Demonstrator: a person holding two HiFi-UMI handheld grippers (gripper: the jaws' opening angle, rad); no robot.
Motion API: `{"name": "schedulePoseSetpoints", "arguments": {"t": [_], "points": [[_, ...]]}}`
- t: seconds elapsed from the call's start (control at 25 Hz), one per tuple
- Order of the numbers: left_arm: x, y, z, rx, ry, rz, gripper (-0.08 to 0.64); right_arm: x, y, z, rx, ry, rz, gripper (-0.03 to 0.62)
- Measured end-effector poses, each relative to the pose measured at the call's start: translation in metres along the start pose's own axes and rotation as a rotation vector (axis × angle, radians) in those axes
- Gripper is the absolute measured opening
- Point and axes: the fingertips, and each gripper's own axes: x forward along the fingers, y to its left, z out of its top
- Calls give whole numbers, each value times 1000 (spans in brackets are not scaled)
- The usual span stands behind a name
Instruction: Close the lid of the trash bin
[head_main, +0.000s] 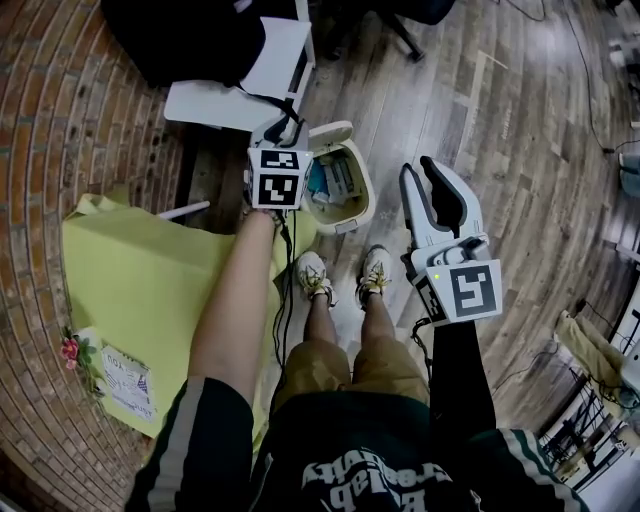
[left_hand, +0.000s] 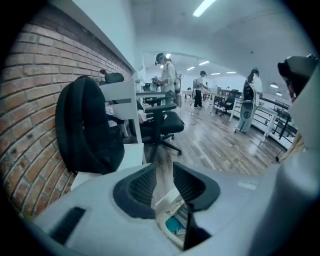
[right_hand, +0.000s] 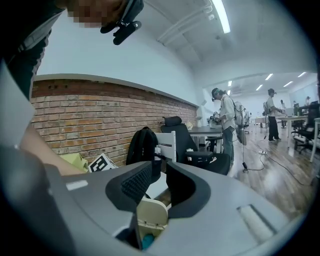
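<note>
Standing on the wooden floor (head_main: 500, 120), just beyond the person's shoes (head_main: 313, 275), the trash bin (head_main: 352, 222) is open in the head view. Its lid (head_main: 330, 133) rises upright from the far rim, the side away from the feet. The left tool (head_main: 283, 128) is just beside the lid, at its left; whether it touches I cannot tell here. The right tool (head_main: 420, 170) is at the right of the bin, clearly apart from it, with its jaws wide and empty.

In the left gripper view, the left tool (left_hand: 164, 182) has its jaws apart with only a narrow gap, and nothing is between the pads. Through this gap the lid (left_hand: 167, 200) and the open mouth of the bin (left_hand: 169, 234) show below and a little ahead of the tips.

In the right gripper view, the right tool (right_hand: 159, 182) is also open and holds nothing. The cream lid (right_hand: 151, 215) stands low in the gap, farther away.

I judge that the lid must swing down toward the feet, so the push must come from its far side, and the left tool is the nearer one.
</note>
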Motion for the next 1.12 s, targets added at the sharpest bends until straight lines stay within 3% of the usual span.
{"name": "schedulePoseSetpoints", "arguments": {"t": [0.28,0.56,1.12], "points": [[24,21,-25,-75,102,46,115,0,0,-13,13,21,11,104],[32,24,-47,-114,146,75,114,-4,-5,-16,49,19,5,104],[19,-5,-85,-144,192,28,114,-15,0,-38,60,42,8,104]]}}
